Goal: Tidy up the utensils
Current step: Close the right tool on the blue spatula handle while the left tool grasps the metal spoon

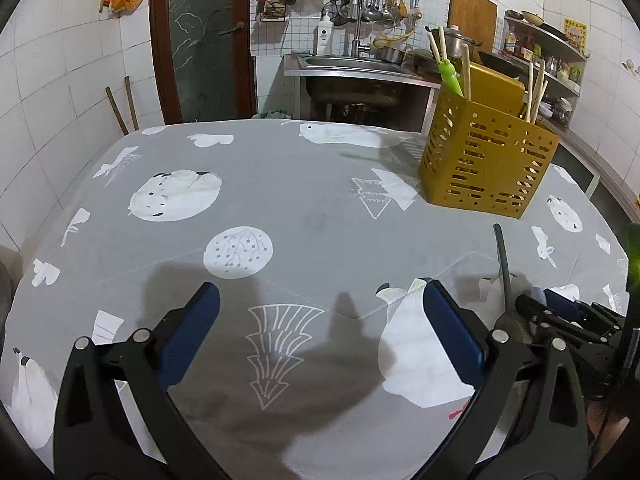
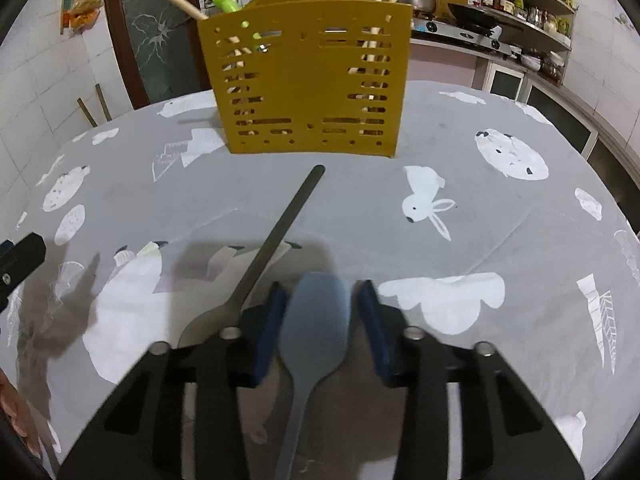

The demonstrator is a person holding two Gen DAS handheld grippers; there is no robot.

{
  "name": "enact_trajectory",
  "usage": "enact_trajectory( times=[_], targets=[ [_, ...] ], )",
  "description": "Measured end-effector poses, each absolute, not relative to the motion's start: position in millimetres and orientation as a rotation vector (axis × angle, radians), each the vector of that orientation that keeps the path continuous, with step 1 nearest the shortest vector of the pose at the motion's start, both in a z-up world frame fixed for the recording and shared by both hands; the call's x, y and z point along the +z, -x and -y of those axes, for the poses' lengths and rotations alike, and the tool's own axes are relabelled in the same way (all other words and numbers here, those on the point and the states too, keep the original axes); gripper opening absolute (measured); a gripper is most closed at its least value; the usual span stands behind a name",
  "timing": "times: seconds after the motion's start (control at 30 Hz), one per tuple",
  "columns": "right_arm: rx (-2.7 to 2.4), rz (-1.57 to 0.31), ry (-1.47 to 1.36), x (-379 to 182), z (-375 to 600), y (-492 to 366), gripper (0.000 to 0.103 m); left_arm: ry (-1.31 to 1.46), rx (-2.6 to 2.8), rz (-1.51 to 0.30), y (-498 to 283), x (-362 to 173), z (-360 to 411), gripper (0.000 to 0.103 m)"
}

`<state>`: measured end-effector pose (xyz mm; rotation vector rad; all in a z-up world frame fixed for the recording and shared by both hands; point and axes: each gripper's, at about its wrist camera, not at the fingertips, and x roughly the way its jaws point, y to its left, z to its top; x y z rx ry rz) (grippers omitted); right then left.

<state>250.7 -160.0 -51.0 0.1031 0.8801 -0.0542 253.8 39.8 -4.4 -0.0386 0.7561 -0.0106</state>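
Observation:
A blue-grey spoon lies on the cloth with its head between the pads of my right gripper. The left pad meets the spoon's edge and a thin gap shows at the right pad, so the jaws stand open around it. A metal utensil lies just left of it, handle pointing at the yellow utensil holder. My left gripper hangs open over bare cloth, nothing between its fingers. From the left wrist view the holder stands far right, with the metal utensil and right gripper at the right edge.
Chopsticks and a green-handled tool stand in the holder. The table wears a grey patterned cloth. Behind it are a sink, a door and shelves with bottles. A stove with a pan stands at the back right.

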Motion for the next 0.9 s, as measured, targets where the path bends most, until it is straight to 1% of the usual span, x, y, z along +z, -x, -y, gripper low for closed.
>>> enact_trajectory(
  times=[0.33, 0.53, 0.9],
  targets=[
    [-0.052, -0.878, -0.139, -49, 204, -251, 0.033, 0.026, -0.067, -0.779, -266, -5, -14, 0.098],
    [-0.059, -0.872, -0.137, -42, 245, -257, 0.033, 0.013, -0.146, -0.854, -287, -10, 20, 0.098],
    [-0.09, -0.87, -0.138, -51, 306, -268, 0.033, -0.088, -0.236, -0.868, -327, -20, 96, 0.098]
  ],
)
